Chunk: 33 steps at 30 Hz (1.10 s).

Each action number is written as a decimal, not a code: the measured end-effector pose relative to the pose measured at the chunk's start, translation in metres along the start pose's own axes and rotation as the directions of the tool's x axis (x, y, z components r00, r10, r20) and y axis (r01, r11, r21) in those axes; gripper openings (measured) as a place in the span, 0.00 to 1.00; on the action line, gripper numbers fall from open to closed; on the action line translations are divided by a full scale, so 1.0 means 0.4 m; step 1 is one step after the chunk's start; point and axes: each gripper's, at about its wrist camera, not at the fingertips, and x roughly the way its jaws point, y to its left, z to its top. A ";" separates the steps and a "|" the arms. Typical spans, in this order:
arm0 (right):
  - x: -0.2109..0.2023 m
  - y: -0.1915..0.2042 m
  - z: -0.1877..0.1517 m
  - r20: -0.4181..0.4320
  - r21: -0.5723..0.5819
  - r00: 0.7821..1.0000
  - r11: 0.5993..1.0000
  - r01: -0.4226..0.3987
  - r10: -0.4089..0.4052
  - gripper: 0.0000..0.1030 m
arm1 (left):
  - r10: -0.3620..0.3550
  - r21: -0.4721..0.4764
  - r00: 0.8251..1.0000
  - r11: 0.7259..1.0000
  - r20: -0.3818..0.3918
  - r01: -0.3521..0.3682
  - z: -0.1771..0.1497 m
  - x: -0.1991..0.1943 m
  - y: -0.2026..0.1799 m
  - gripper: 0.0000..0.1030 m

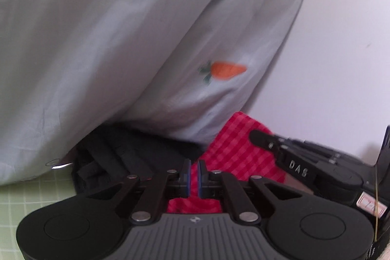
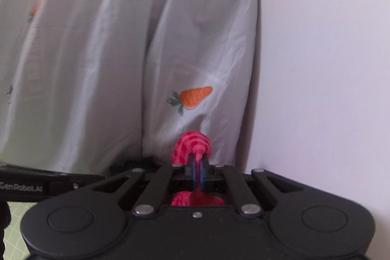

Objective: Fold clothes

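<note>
A red and pink checked cloth (image 1: 241, 150) is held up between both grippers. My left gripper (image 1: 194, 171) is shut on one edge of it, and the fabric runs down between the blue pads. My right gripper (image 2: 198, 168) is shut on a bunched bit of the same cloth (image 2: 192, 144). In the left wrist view the right gripper (image 1: 258, 135) shows at the right, its tip on the cloth. A dark folded garment (image 1: 117, 152) lies beyond the left gripper, partly under the curtain.
A pale grey curtain with carrot prints (image 1: 229, 70) (image 2: 195, 96) hangs close ahead and fills most of both views. A white wall (image 2: 329, 65) stands to its right. A light green gridded mat (image 1: 29, 199) shows at the lower left.
</note>
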 end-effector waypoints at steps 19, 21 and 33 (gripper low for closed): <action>-0.026 -0.044 -0.313 -0.286 0.158 0.954 0.977 0.142 -0.092 0.59 | -0.072 -0.350 0.974 0.937 -0.213 -0.008 -0.211 0.160 0.129 0.71; -0.011 -0.038 -0.304 -0.281 0.139 0.956 0.982 0.127 -0.084 0.54 | -0.089 -0.379 0.976 0.925 -0.200 0.007 -0.220 0.143 0.131 0.61; -0.206 0.073 -0.230 -0.218 0.197 0.967 0.977 -0.088 0.131 0.01 | -0.099 -0.477 0.989 0.878 -0.105 0.038 -0.287 -0.145 0.149 0.08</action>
